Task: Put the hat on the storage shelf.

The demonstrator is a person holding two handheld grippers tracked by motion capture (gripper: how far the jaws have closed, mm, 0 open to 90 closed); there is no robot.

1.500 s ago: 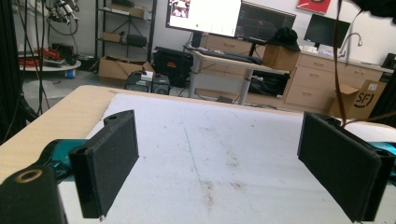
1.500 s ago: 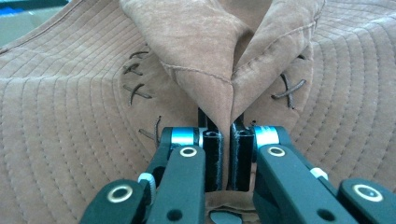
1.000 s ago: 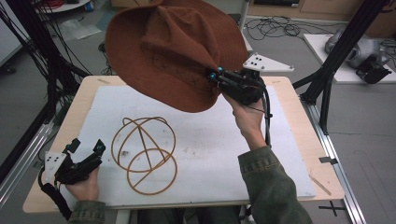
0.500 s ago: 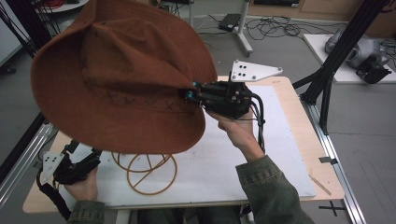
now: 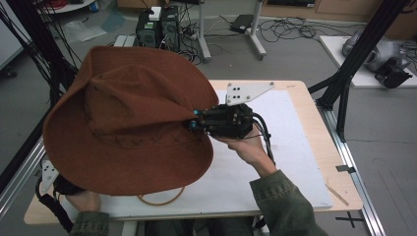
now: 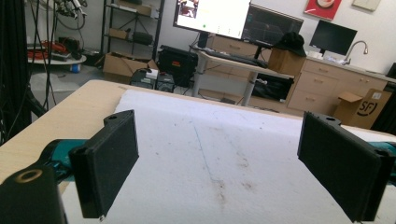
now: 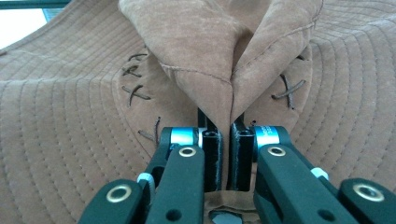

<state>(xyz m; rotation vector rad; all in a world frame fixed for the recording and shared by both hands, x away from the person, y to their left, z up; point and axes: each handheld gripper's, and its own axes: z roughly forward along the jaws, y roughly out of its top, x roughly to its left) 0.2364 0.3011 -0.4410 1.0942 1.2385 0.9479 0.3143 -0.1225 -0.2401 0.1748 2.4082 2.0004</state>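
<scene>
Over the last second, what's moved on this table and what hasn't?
The right claw, shut on the brown hat, swung it from the table's far side toward the near left and lower, so it now covers most of the tan cord loops. The left claw stayed put near the left corner, jaws open over the white mat.

Brown hat [image 5: 133,123] overhanging table's [image 5: 305,105] left half, right half open, rope ring [image 5: 160,199] perhaps underneath

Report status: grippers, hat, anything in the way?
Right gripper shut on brown hat, pinching a fold, hat held above table. Left gripper open, empty. Orange ring lies under the hat.
</scene>
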